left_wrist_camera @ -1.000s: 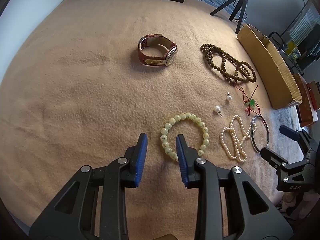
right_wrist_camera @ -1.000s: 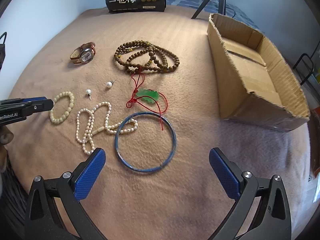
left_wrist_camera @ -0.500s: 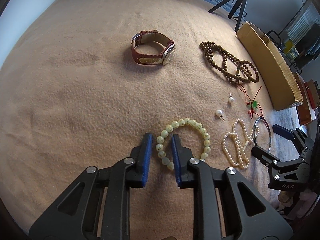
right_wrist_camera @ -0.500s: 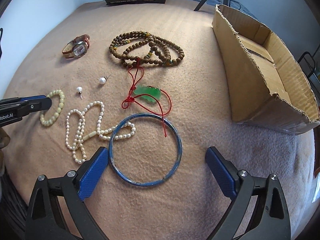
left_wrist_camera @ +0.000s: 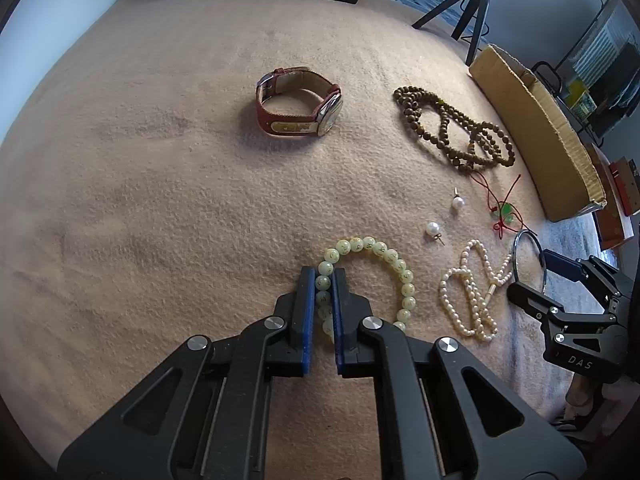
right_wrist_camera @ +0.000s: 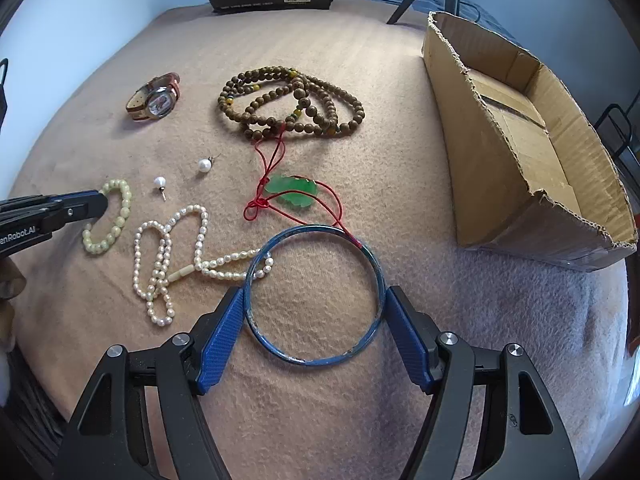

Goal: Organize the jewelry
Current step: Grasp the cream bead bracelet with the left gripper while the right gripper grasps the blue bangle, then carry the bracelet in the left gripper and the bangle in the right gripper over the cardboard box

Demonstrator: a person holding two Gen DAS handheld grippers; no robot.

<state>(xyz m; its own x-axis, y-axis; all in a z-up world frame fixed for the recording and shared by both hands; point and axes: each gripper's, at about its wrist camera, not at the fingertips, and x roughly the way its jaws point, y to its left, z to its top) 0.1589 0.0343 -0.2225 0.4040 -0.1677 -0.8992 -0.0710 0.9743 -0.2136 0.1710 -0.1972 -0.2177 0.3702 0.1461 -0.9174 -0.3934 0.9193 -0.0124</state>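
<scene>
My left tool (left_wrist_camera: 323, 280) is clamped on the near-left arc of the pale green bead bracelet (left_wrist_camera: 376, 276), blue pads pressing beads both sides; rest of the loop curves off ahead & right. Just right of it: pearl strand (left_wrist_camera: 472, 292), w/ two pearl studs (left_wrist_camera: 433, 229) a bit further ahead. Ahead of the tool, well apart: red-strap watch (left_wrist_camera: 300, 106). Ahead-right: brown bead mala (left_wrist_camera: 452, 132), cardboard box (left_wrist_camera: 536, 128) beyond. My right tool (left_wrist_camera: 528, 276) sits far right at the blue bangle (left_wrist_camera: 524, 240).
</scene>
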